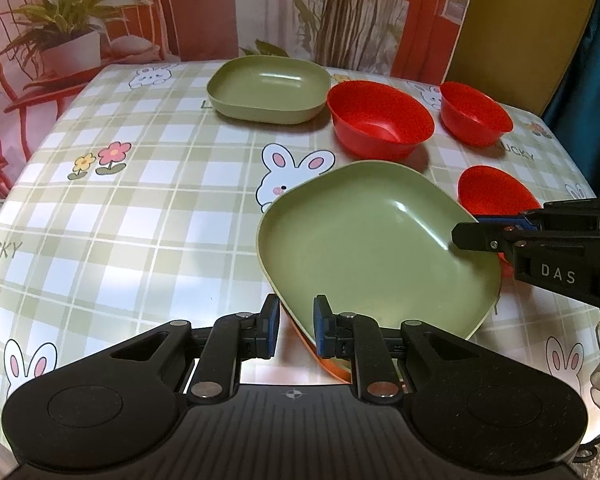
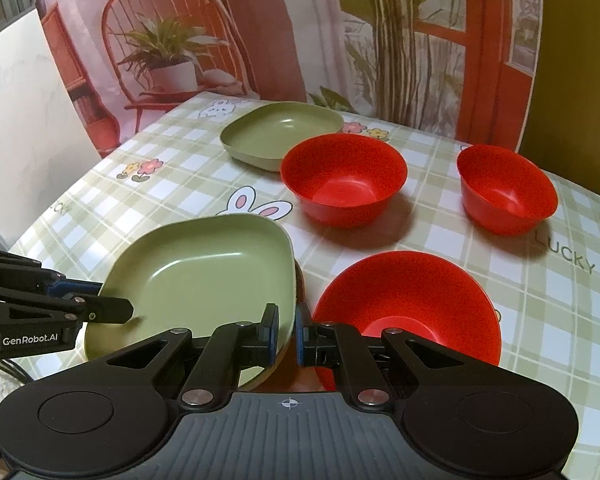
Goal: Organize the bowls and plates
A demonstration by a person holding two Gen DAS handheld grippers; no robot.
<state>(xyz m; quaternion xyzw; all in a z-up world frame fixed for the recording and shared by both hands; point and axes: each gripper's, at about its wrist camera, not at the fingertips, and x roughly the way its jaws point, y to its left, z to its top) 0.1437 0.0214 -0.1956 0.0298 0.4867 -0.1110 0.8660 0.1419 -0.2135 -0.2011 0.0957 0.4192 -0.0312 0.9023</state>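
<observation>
A green square plate (image 1: pixel 364 248) (image 2: pixel 204 272) hangs tilted just above the table, gripped from two sides. My left gripper (image 1: pixel 297 322) is shut on its near rim; an orange edge (image 1: pixel 328 364) shows under the plate there. My right gripper (image 2: pixel 287 330) is shut on the plate's opposite rim. Each gripper also shows in the other's view: the right gripper (image 1: pixel 472 236) and the left gripper (image 2: pixel 116 306). A second green plate (image 1: pixel 268 90) (image 2: pixel 280 134) lies flat at the table's far side.
Three red bowls stand upright: a large bowl (image 1: pixel 380 120) (image 2: pixel 342 184) next to the far plate, a smaller bowl (image 1: pixel 474 114) (image 2: pixel 506 190) to its right, and a near bowl (image 1: pixel 496 192) (image 2: pixel 408 304) beside the held plate. The checked tablecloth (image 1: pixel 140 208) ends at a printed backdrop.
</observation>
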